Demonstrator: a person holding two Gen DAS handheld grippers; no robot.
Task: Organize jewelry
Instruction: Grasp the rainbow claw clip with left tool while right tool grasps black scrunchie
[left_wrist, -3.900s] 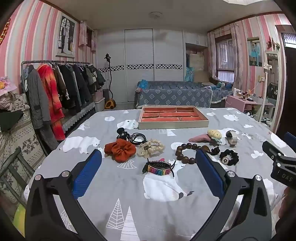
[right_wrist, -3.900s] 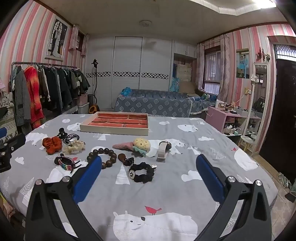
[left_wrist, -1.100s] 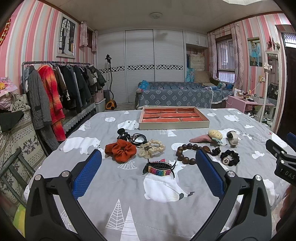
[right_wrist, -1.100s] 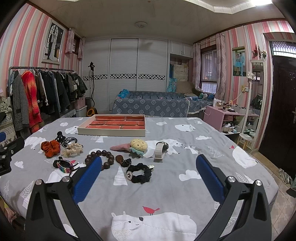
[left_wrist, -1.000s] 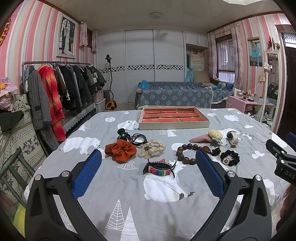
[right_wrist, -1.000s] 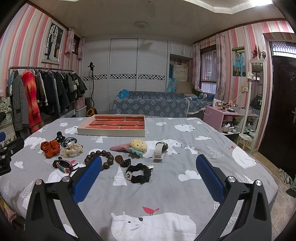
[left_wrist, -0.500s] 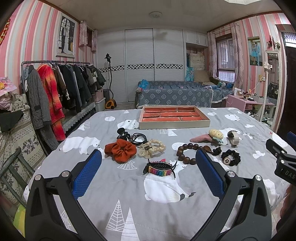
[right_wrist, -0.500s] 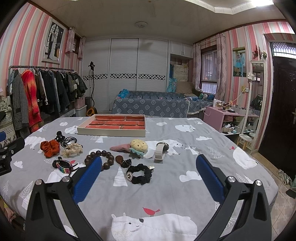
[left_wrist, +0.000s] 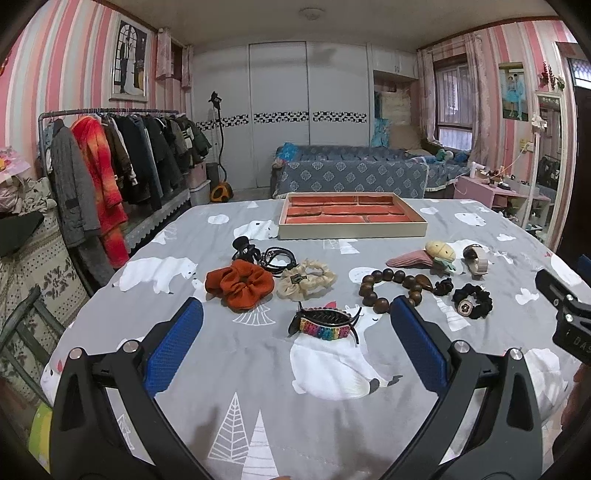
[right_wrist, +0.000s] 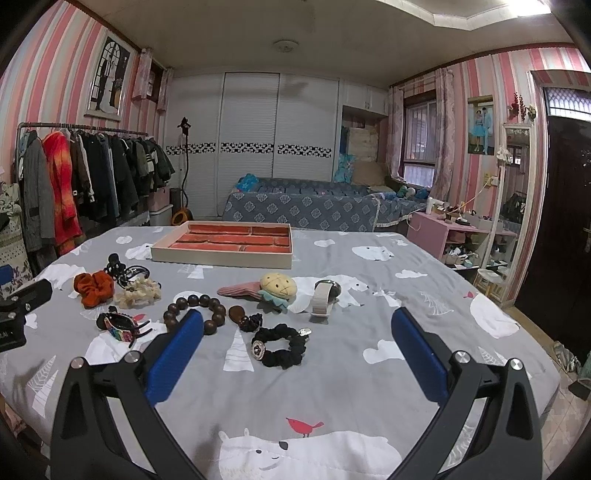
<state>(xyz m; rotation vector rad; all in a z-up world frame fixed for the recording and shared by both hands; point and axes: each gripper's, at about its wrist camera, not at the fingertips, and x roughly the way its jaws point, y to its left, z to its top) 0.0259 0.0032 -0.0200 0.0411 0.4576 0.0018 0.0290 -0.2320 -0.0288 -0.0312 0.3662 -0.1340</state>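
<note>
I hold both tongs wide and empty above the surface (left_wrist: 258, 369): left tongs (left_wrist: 295, 343), right tongs (right_wrist: 297, 345). Nothing is picked yet, so I judge this the opening step. The clip (left_wrist: 325, 325) lies at 12 o'clock just ahead of the left tongs, the black scrunchie (right_wrist: 280, 345) ahead of the right; the empty tray (left_wrist: 352, 230) waits farther at 12. Next I must lower and close on one piece.

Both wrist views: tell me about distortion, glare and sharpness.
Left wrist view: strong fisheye bend, dark corners, and the tray and orange scrunchie are sharp. Right wrist view: same bend, a bright ceiling light blown out at the top right, and the black scrunchie is crisp.
</note>
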